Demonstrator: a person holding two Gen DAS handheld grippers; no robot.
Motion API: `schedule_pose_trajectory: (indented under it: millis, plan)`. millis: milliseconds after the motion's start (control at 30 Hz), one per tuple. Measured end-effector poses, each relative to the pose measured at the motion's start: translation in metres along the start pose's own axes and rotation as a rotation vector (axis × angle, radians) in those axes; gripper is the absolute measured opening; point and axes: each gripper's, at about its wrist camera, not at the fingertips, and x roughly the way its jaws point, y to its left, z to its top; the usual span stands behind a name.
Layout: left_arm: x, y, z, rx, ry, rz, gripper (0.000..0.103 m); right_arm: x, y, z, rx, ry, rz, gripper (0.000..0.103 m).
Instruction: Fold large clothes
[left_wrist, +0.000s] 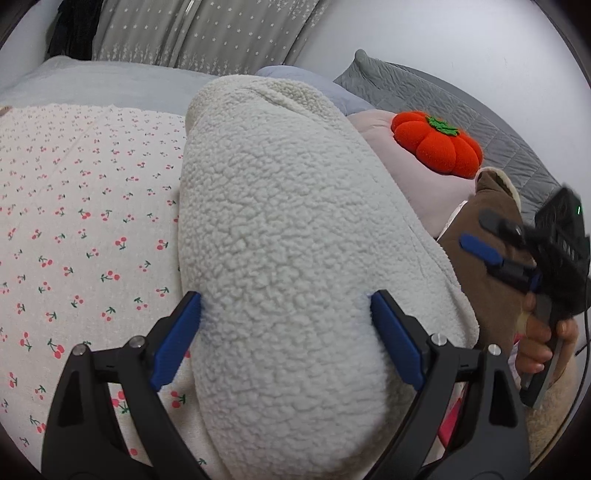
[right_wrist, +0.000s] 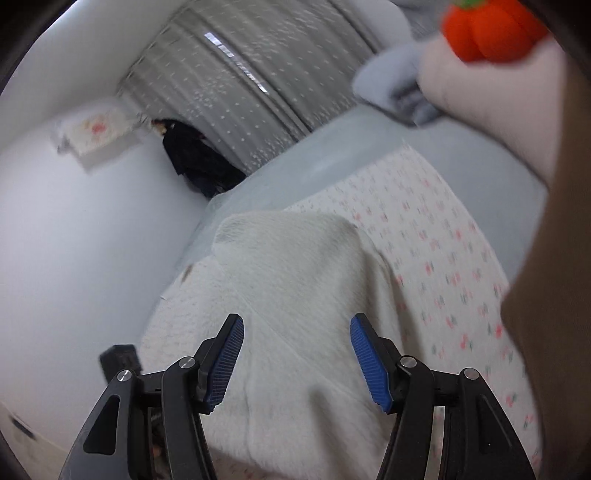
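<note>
Figure. A cream-white sherpa fleece garment (left_wrist: 288, 236), thick and bulky, lies in a rounded, partly folded mound on a white bed cover printed with small red cherries (left_wrist: 74, 221), which is spread over a pale grey bed. An orange plush pumpkin (left_wrist: 437, 146) rests on a pale pink cushion (left_wrist: 413, 195) beyond it, well apart from the fold.

The left gripper (left_wrist: 286, 306) has its blue-padded jaws spread wide, one on either side of the near end of the mound; the pads stand at the pile's edges, and whether they truly press cannot be told. The right gripper (right_wrist: 297, 350), also seen at the right edge of the left-wrist view, held in a hand (left_wrist: 543, 339), has its jaws apart with nothing between them, above a flatter stretch of the garment.

Handling, as judged: the fleece looks soft, springy and light for its volume, neither slippery nor fragile. Its loft probably resists lying flat, so a fold may puff open once let go. Pinching the fat roll gives a poor hold; a thinner single layer at a hem, a seam or a corner would likely suit better. The blurred right-wrist view shows such a seam running between its jaws.
</note>
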Motion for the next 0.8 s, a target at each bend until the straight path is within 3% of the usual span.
schedule_pose_trajectory:
  millis: [67,133,267,367,400,433,467,500,567,667,733,800]
  plan:
    - [-0.002,-0.001,0.003,0.017,0.005,0.009,0.091,0.029,0.028,0.004,-0.111,0.0,-0.084,0.062]
    - [-0.008,0.0,0.007,0.046,-0.001,0.02,0.09,0.059,0.036,0.008,-0.144,0.017,-0.17,0.062]
    - [-0.012,-0.009,0.014,0.152,-0.011,0.063,0.09,0.095,0.011,0.023,-0.023,0.018,-0.143,0.067]
    - [-0.007,-0.009,0.018,0.17,0.007,0.051,0.09,0.126,-0.023,0.032,0.151,0.117,-0.083,0.076]
    - [-0.006,-0.008,0.018,0.167,0.008,0.049,0.09,0.137,-0.036,0.031,0.218,0.164,-0.057,0.068]
    - [-0.006,-0.007,0.019,0.167,0.008,0.048,0.09,0.146,-0.046,0.03,0.282,0.191,-0.012,0.054]
    - [-0.006,-0.007,0.021,0.175,0.014,0.044,0.09,0.149,-0.048,0.029,0.292,0.192,0.032,0.025]
    - [-0.009,-0.007,0.025,0.194,0.012,0.037,0.088,0.148,-0.046,0.029,0.268,0.18,0.049,0.022]
    - [-0.019,-0.009,0.034,0.22,-0.039,0.043,0.084,0.129,-0.031,0.027,0.172,0.095,-0.006,0.019]
    - [-0.029,-0.013,0.061,0.223,-0.149,0.075,0.083,0.084,-0.008,0.021,0.039,-0.092,-0.103,0.019]
    - [-0.016,-0.023,0.084,0.218,-0.159,0.08,0.075,0.079,-0.011,0.017,0.011,-0.12,-0.171,0.019]
    - [0.01,-0.041,0.104,0.251,-0.133,0.068,0.068,0.091,-0.024,0.013,0.033,-0.09,-0.191,0.026]
